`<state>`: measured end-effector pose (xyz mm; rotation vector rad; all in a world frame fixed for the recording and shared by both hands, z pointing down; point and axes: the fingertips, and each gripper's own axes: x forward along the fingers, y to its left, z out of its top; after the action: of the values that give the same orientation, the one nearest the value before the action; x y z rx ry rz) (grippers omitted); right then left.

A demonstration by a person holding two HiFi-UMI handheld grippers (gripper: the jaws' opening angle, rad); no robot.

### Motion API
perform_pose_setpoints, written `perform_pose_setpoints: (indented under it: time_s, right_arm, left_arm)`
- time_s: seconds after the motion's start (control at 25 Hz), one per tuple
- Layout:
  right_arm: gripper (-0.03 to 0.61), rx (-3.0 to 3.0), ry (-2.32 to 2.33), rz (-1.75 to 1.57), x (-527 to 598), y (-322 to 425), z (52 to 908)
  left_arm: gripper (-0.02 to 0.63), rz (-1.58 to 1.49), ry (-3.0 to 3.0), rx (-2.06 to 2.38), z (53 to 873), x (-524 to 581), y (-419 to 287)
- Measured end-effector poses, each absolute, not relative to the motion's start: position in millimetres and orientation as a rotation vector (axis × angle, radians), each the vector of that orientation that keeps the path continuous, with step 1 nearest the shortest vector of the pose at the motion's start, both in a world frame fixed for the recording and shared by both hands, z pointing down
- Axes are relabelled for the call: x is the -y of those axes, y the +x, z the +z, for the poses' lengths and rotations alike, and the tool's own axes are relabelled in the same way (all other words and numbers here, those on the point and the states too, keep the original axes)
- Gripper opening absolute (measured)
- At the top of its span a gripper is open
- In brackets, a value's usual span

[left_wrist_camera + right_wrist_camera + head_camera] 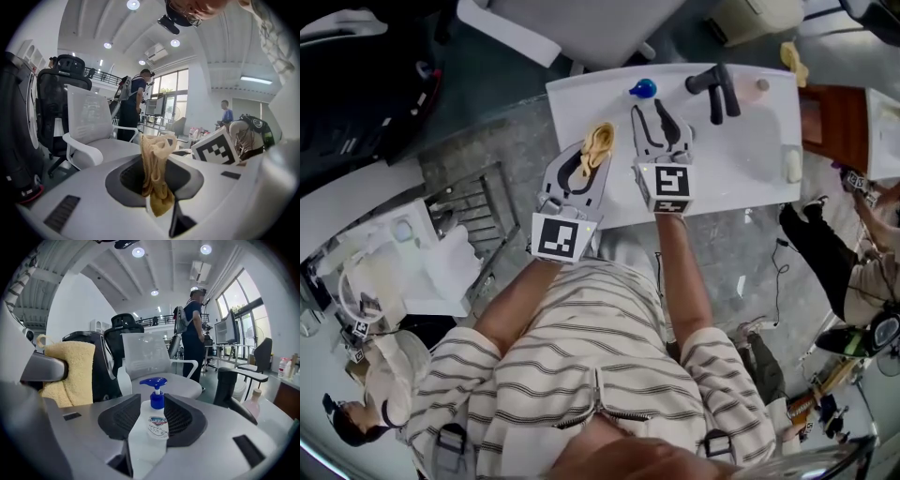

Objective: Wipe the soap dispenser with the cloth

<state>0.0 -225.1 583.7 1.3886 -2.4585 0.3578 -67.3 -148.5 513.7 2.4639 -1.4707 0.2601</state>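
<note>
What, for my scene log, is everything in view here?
table: one, white, middle of head view
soap dispenser: one, clear with blue pump, on table just ahead of right hand-held gripper
cloth: one, tan, clamped in left hand-held gripper
black object: one, black, table's far side
office chair: one, white, beyond table
left hand-held gripper: one, pale grey, jaws shut on cloth
right hand-held gripper: one, pale grey, jaws open, empty

The middle and near right of the bench (741, 159) lie bare, room enough to pass. Along its far edge stand the soap dispenser (642, 90), a black handled tool (717, 89) and a small bottle (761, 85); a white chair (581, 28) crowds close behind.
</note>
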Motion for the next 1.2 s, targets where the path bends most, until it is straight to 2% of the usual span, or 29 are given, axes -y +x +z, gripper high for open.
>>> perform_pose_setpoints:
  time_s: [0.48, 1.08, 1.2]
  right_arm:
    - [0.166, 2.447, 1.399, 0.343, 246, -3, 602]
    - [0.116, 2.396, 1.461, 0.291, 256, -6, 606]
    - [0.124, 2.392, 1.459, 0.299, 257, -5, 605]
  left_arm:
    - [0.091, 0.272, 2.465, 1.476, 520, 158, -67]
    - [0.092, 0.289, 2.450, 1.477, 529, 157, -73]
    - [0.092, 0.289, 2.452, 1.482, 527, 156, -74]
